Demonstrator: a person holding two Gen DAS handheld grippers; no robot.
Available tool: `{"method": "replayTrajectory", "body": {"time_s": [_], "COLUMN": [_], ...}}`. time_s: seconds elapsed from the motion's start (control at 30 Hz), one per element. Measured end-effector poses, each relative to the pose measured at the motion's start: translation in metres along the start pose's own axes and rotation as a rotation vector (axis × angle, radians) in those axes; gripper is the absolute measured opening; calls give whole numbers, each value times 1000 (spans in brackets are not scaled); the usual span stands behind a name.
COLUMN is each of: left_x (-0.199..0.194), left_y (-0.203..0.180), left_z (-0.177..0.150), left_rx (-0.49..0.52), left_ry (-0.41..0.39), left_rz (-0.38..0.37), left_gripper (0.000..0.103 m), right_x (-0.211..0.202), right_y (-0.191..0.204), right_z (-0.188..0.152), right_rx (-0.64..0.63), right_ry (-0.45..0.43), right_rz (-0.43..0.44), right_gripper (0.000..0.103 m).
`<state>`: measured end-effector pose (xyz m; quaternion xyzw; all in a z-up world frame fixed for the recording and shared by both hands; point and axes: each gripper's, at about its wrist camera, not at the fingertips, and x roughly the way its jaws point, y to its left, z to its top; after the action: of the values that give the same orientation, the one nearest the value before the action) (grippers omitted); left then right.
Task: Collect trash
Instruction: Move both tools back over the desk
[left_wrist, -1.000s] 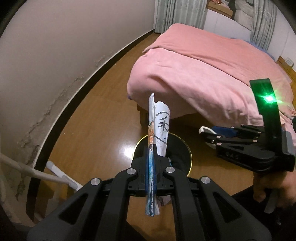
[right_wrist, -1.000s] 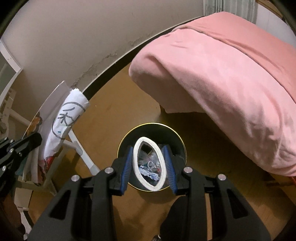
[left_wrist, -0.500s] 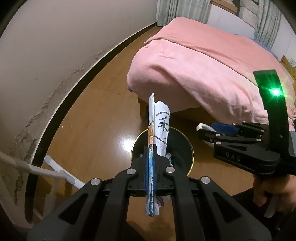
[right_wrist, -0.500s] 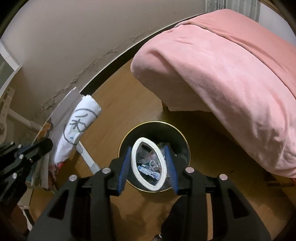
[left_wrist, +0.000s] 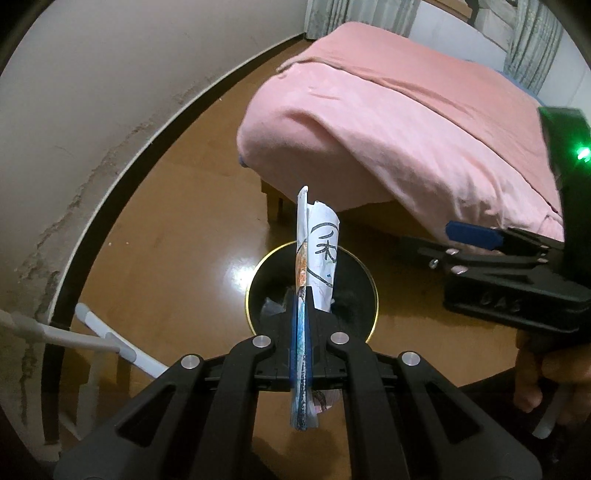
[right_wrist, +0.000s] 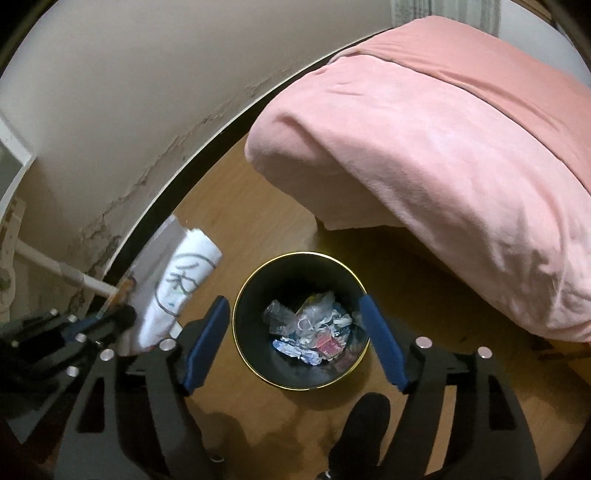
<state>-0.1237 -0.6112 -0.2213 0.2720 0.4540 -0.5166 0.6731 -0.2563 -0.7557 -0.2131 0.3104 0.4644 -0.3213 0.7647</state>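
Observation:
My left gripper (left_wrist: 303, 306) is shut on a folded sheet of paper (left_wrist: 321, 251) with a black drawn circle and coloured scribbles. The paper stands up over the black bin with a gold rim (left_wrist: 373, 295). In the right wrist view, my right gripper (right_wrist: 293, 304) hangs straight above the bin (right_wrist: 295, 254). Its blue pads (right_wrist: 207, 347) stand wide apart and its jaws are opening with nothing between them. Crumpled wrappers and plastic (right_wrist: 310, 328) lie in the bin. The paper (right_wrist: 177, 280) and left gripper (right_wrist: 122, 317) show at the left. The right gripper (left_wrist: 454, 247) is beside the bin.
A bed under a pink blanket (right_wrist: 424, 147) overhangs the wooden floor just behind the bin. A cracked wall with a dark skirting (left_wrist: 92, 206) curves along the left. White rack tubes (left_wrist: 110, 343) stand at lower left. A dark foot (right_wrist: 362, 417) is near the bin.
The right gripper's jaws have spread wide, and the white ring they held is gone from between them. The left gripper with its paper has come lower and nearer the bin.

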Motion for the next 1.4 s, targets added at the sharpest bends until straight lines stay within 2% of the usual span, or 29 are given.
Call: {"method": "replayTrajectory", "body": {"time_s": [0.27,0.3,0.33,0.37,0.4,0.43,0.5,0.73,0.93,1.1,1.17,1.3,1.4], "left_x": [24,25,28,28,26,23,20,1,-63,-144,-180,-234,-271], "left_y": [-23,-24,-26,-26,-26,-26,-27,-23,-17,12,38,100,165], "left_z": [14,15,17,18,18,17,17,17,16,2,-12,-45,-82], "left_rx": [35,34,31,28,23,22,27,24,64,95,86,22,-59], "left_ry": [27,33,42,42,26,12,6,0,-63,-142,-165,-198,-201], "left_rz": [-45,-50,-54,-53,-45,-38,-30,-11,32,79,130,250,375], "left_gripper": [4,11,29,41,60,67,68,80,88,93,94,96,96], "right_x": [-11,-12,-13,-13,-14,-14,-14,-16,-33,-61,-78,-116,-139], "right_y": [-26,-29,-30,-31,-32,-32,-31,-30,-17,21,46,123,192], "right_z": [4,4,4,4,4,4,4,2,-2,3,6,9,5], "right_rx": [100,108,112,115,116,116,116,110,89,4,-50,-204,-334], "right_ry": [-26,-30,-32,-33,-33,-32,-29,-28,-47,-73,-101,-164,-203], "right_rz": [2,-1,1,1,2,1,6,9,9,31,39,90,147], "right_gripper": [73,73,73,74,74,74,81,82,83,83,84,87,89]}}
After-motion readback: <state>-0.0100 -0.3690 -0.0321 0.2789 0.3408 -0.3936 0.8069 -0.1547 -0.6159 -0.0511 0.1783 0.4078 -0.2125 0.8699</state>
